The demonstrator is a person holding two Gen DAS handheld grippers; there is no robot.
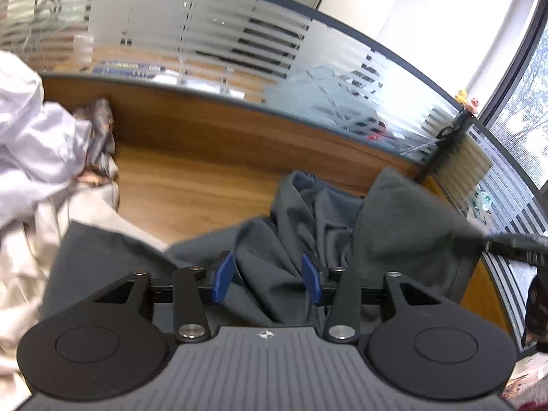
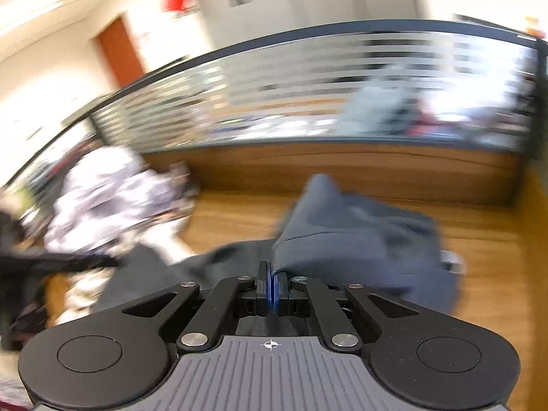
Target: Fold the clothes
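Note:
A dark grey garment [image 1: 328, 226] lies rumpled on the wooden desk [image 1: 191, 178]. My left gripper [image 1: 269, 275] is open just above it, its blue pads [image 1: 224, 275] apart with folds of the cloth between and below them. At the right edge of the left wrist view, the other gripper [image 1: 513, 245] holds a corner of the cloth lifted. In the blurred right wrist view, my right gripper [image 2: 272, 282] is shut on an edge of the same dark grey garment [image 2: 359, 233], which rises in a fold ahead of it.
A pile of white and beige clothes [image 1: 37, 157] with a patterned piece [image 1: 99, 126] sits at the desk's left. A wooden back panel with a frosted glass partition [image 1: 239, 51] bounds the desk behind and on the right. Bare wood [image 2: 489, 267] shows right of the garment.

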